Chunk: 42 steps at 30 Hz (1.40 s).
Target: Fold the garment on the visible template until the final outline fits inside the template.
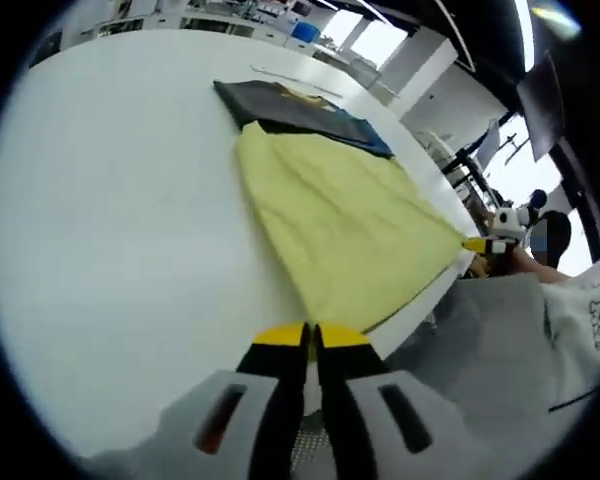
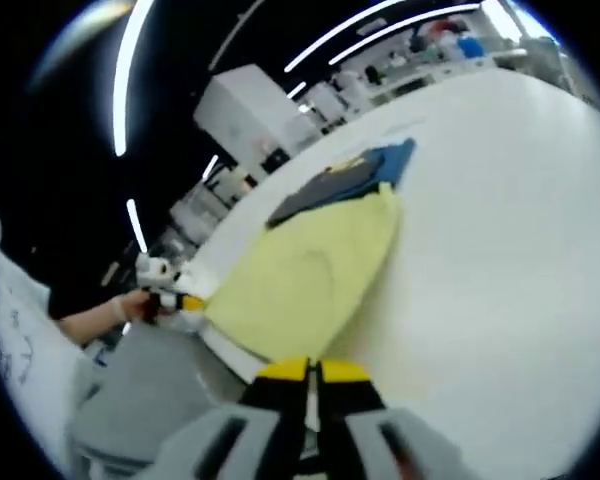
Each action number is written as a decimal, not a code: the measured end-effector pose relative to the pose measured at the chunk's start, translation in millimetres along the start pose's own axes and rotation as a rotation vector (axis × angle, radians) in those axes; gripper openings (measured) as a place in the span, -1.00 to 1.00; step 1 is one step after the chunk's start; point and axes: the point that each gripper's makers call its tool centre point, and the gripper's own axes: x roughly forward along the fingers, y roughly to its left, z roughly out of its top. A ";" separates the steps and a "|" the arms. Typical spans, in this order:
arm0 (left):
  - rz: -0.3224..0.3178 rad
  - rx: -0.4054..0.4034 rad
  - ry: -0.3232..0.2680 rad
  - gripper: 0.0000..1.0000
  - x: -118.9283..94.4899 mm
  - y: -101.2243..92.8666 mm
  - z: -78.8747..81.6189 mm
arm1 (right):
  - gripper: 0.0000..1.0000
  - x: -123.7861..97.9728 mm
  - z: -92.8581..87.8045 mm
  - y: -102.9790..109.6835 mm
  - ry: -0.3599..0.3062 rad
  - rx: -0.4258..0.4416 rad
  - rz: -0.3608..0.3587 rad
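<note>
A yellow garment [image 1: 340, 215] lies spread on the white table [image 1: 120, 230], and its near edge reaches the table's rim. Its far end rests against a dark sheet with a blue edge [image 1: 300, 108]. My left gripper [image 1: 311, 336] is shut, its yellow-tipped jaws pinching one near corner of the garment. In the left gripper view, my right gripper [image 1: 477, 244] holds the other near corner at the table's edge. The right gripper view shows the yellow garment [image 2: 305, 275], the dark sheet [image 2: 335, 185], my right gripper [image 2: 311, 371] shut on its corner, and the left gripper [image 2: 185, 301] in a hand.
The table's rim [image 2: 225, 350] runs just in front of both grippers. A person's grey clothing [image 1: 480, 350] sits below it. Desks, shelves and windows [image 1: 380, 40] stand beyond the far side. Bare white tabletop [image 2: 500, 250] stretches beside the garment.
</note>
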 end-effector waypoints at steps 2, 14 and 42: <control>-0.003 -0.044 0.021 -1.00 -4.4 -5.8 -6.6 | -1.00 -7.6 -2.8 4.5 -0.001 0.010 0.006; -0.044 -0.140 0.028 -1.00 -32.8 -61.8 -19.2 | -1.00 -43.4 -8.8 28.0 -0.004 0.073 0.043; -0.075 -0.147 -0.407 -1.00 -22.4 -30.4 177.4 | -1.00 -2.4 181.3 3.6 -0.289 0.058 0.074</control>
